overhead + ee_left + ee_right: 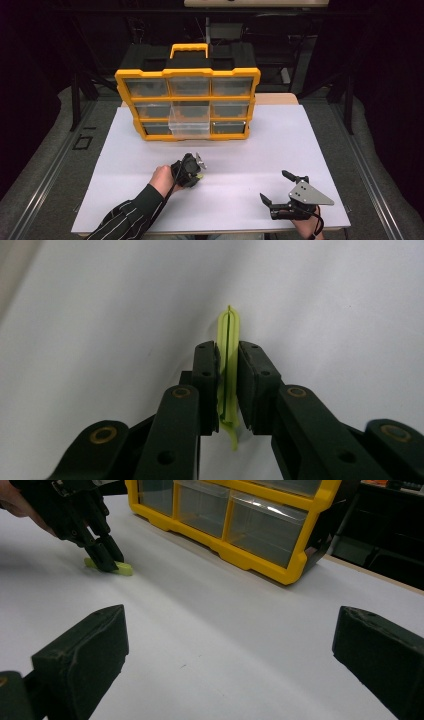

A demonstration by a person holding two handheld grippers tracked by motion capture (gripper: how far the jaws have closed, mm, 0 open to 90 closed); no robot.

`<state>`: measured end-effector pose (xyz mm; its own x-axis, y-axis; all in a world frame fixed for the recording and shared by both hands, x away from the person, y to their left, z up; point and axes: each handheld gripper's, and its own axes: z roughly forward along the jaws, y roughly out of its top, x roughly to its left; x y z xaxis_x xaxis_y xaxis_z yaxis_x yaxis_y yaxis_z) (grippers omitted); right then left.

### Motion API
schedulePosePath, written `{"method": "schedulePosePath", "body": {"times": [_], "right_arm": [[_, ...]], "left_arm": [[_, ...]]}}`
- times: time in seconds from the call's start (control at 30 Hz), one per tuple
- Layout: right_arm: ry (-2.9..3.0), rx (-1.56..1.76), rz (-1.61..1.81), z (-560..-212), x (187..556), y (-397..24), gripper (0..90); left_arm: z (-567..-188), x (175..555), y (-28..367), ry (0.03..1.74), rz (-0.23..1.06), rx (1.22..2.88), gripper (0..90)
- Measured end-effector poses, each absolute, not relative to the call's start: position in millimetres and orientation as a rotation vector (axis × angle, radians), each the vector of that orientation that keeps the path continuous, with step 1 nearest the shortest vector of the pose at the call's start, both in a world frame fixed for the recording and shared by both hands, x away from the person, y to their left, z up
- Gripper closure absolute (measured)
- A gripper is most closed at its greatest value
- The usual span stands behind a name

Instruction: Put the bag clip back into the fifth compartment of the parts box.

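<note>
— What have you got in your left claw?

— My left gripper [227,385] is clenched on a thin yellow-green strip [228,340], pinched edge-on between the pads, its tip poking out past them. The strip lies low against the white table top [240,150]; from my right gripper's camera it looks to be touching the surface just under the jaws.

— And the right one?

— My right gripper [277,187] is released, jaws spread wide with nothing between them. It sits near the front right of the table, well apart from the left.

— What stands around you?

— A yellow organizer case [188,102] stands upright at the far side of the table, black behind, with clear drawers in rows and a yellow handle [189,49] on top. One middle drawer [189,121] is pulled out toward me. Open white surface lies between the case and my left gripper. My left sleeve [127,217] is dark with pale stripes.
</note>
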<state>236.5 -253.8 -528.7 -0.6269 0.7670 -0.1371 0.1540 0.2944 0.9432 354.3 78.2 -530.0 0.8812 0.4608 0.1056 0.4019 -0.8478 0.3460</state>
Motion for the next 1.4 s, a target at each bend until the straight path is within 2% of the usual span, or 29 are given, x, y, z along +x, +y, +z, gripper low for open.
{"method": "schedulePosePath", "body": {"times": [1.4], "right_arm": [[1.973, 0.821, 1.345, -529, 236, -254, 1.1]], "left_arm": [[-509, 362, 99, 0.602, 0.211, 2.752, 80.4]]}}
